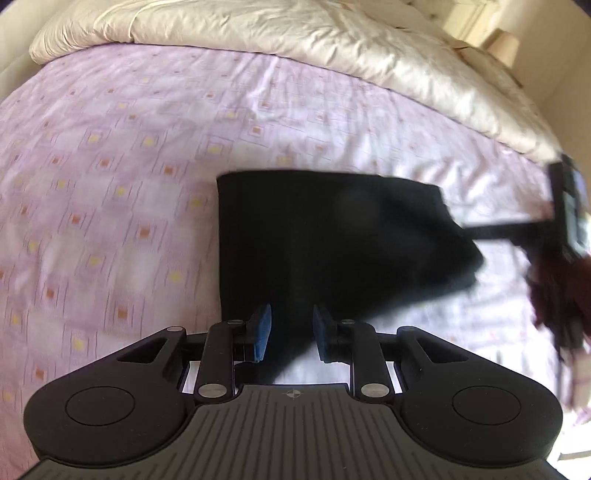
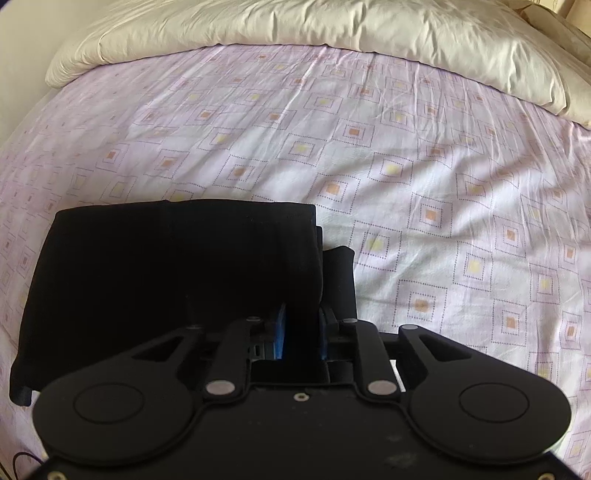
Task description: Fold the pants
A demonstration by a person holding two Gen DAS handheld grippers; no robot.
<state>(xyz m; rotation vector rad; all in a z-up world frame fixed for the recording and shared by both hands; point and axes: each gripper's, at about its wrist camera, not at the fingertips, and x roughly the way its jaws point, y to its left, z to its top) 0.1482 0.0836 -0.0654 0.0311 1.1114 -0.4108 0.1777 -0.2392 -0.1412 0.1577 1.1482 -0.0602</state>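
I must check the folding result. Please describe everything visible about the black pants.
The black pants lie folded into a flat, roughly rectangular stack on the pink patterned bed sheet. The fabric looks soft and matte. At the right side, lower layers stick out past the top one. The right tool has fabric between its blue pads.

bed: pale lilac sheet (image 2: 406, 177) printed with dotted squares, yellow and orange centres, lightly creased | bedding: cream duvet (image 2: 332, 26) bunched along the far edge | wall: cream (image 1: 11, 33) | light: bright daylight, soft shadows
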